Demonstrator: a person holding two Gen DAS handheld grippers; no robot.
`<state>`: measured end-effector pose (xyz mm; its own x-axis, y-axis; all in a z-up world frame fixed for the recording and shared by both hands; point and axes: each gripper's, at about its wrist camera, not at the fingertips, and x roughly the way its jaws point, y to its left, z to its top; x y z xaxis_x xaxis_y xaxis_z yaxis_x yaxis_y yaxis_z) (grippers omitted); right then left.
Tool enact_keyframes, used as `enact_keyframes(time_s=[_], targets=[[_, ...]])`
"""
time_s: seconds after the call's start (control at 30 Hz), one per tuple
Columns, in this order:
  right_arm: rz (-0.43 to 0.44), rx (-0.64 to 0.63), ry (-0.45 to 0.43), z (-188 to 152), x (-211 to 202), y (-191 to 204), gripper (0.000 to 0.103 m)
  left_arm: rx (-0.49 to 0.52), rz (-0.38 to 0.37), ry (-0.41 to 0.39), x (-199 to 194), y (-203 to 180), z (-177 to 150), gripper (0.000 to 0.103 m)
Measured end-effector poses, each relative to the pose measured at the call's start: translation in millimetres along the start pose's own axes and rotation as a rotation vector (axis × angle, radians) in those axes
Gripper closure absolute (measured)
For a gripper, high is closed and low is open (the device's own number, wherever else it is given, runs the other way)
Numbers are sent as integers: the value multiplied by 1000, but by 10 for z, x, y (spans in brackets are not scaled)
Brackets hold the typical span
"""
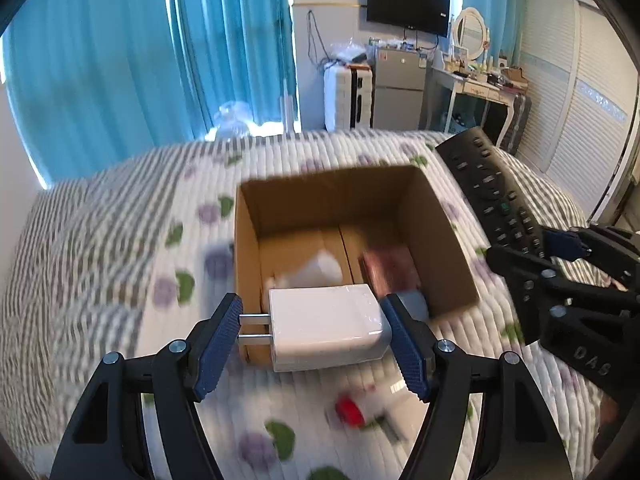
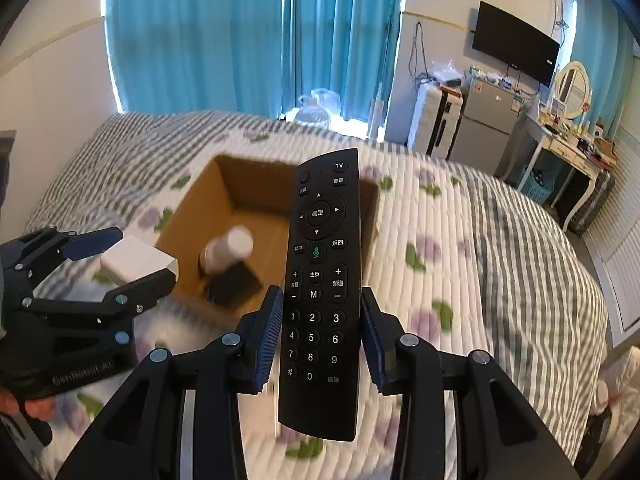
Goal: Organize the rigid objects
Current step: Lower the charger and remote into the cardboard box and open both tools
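My left gripper point(image 1: 314, 330) is shut on a white plug charger point(image 1: 326, 326), prongs to the left, held above the near rim of the open cardboard box point(image 1: 440, 232). It also shows in the right wrist view point(image 2: 136, 258). My right gripper point(image 2: 322, 338) is shut on a black TV remote point(image 2: 322, 280), held upright to the right of the box point(image 2: 188, 224). The remote also shows in the left wrist view point(image 1: 492, 192). Inside the box lie a white bottle point(image 2: 230, 250) and a dark block point(image 2: 234, 282).
The box sits on a bed with a striped, floral quilt point(image 2: 460, 240). A blurred red object point(image 1: 350, 410) lies on the quilt below my left gripper. Blue curtains, a wall TV point(image 2: 514, 42), a small fridge and a dressing table stand beyond the bed.
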<state>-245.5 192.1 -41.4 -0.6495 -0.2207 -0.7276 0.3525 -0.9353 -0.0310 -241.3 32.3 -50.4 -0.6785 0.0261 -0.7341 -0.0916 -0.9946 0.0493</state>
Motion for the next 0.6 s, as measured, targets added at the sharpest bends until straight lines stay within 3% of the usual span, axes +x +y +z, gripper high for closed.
enact_keyframes(time_s=[0.17,0.37,0.6], targets=[[-8,2,29,274,492,12,66,25,28,-1,271,68,247,31],[0,12,101,247,1109,-63,66,36,29,33,652,109,237,31],[11,-2,98,159,1333,-124,64,16,23,50,883,130,189,31]])
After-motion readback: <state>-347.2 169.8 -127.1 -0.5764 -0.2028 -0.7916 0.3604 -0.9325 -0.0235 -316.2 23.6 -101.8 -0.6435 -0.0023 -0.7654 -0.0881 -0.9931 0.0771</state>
